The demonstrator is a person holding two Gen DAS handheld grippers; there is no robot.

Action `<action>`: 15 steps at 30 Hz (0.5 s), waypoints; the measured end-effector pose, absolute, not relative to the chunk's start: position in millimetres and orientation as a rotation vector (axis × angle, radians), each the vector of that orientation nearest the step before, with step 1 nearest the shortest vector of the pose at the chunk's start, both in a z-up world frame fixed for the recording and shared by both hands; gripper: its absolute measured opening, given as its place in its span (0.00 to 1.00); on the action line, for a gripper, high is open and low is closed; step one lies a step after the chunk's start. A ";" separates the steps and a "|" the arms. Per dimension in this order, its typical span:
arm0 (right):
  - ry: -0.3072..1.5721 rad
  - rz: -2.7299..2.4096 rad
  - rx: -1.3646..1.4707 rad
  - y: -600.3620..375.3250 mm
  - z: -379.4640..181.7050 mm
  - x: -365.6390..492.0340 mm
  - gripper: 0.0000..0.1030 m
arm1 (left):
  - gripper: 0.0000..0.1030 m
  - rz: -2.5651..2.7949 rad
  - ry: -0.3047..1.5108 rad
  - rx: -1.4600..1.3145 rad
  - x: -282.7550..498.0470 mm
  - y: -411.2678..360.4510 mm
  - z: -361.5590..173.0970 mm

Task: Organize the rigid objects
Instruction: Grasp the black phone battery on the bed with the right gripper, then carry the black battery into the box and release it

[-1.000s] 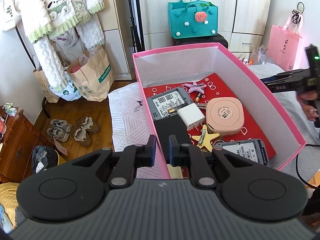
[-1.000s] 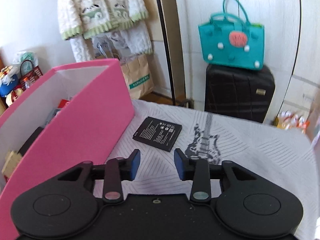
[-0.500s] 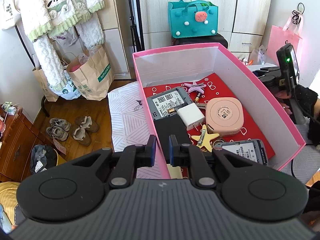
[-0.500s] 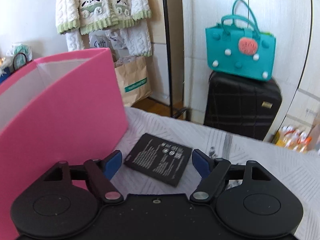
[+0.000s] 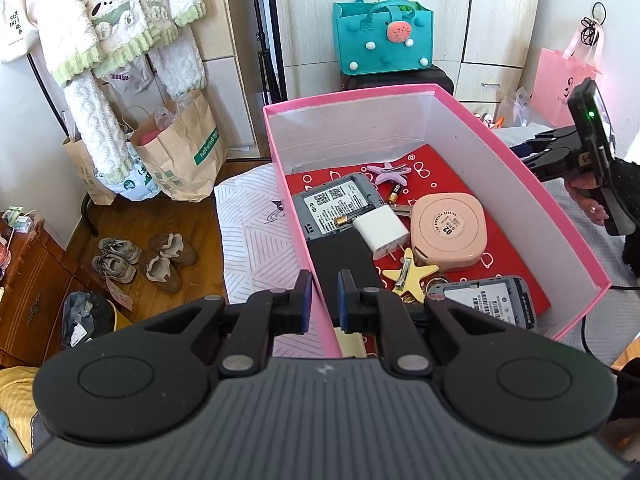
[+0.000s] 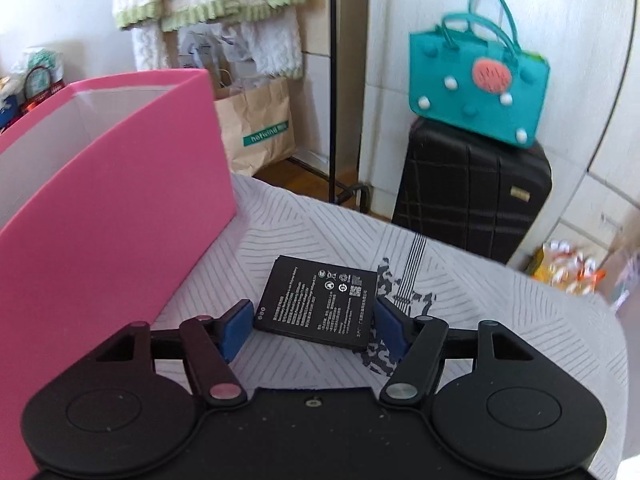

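Directly ahead, the black phone battery (image 6: 318,305) lay flat on the striped bedspread (image 6: 500,320) between my right gripper's (image 6: 312,326) closing pads, untouched, long axis running away; my left gripper (image 5: 324,300) pinched the pink box (image 5: 480,128) wall.

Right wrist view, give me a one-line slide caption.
Right gripper closing around a flat black battery on the striped cloth, beside the pink box.
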State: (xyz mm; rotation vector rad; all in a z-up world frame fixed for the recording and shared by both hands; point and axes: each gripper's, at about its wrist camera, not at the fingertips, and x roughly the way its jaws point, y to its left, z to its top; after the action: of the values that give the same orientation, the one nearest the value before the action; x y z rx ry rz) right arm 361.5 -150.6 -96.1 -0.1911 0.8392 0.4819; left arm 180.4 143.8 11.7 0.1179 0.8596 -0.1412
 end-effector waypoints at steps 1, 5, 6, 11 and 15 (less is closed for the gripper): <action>0.837 0.474 -0.183 -149.2 -97.1 363.0 0.74 | 0.11 -0.141 0.860 0.117 180.7 142.9 11.8; 0.789 0.432 -0.165 -145.1 -100.5 362.7 0.65 | 0.11 -0.143 0.859 0.115 179.6 147.0 12.3; 0.797 0.411 -0.157 -146.0 -100.3 363.0 0.65 | 0.11 -0.143 0.860 0.115 180.7 144.1 12.6; 0.759 0.395 -0.163 -152.5 -86.2 350.9 0.65 | 0.11 -0.145 0.856 0.114 179.2 145.5 12.3; 0.708 0.433 -0.120 -155.6 -59.4 330.4 0.65 | 0.11 -0.150 0.855 0.108 180.7 142.8 10.5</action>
State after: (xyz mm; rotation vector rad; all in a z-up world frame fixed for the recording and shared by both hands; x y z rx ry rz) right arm 330.4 -155.6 -59.4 -0.1200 0.7083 0.4326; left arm 180.7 142.8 10.5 0.1083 0.8552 -0.1496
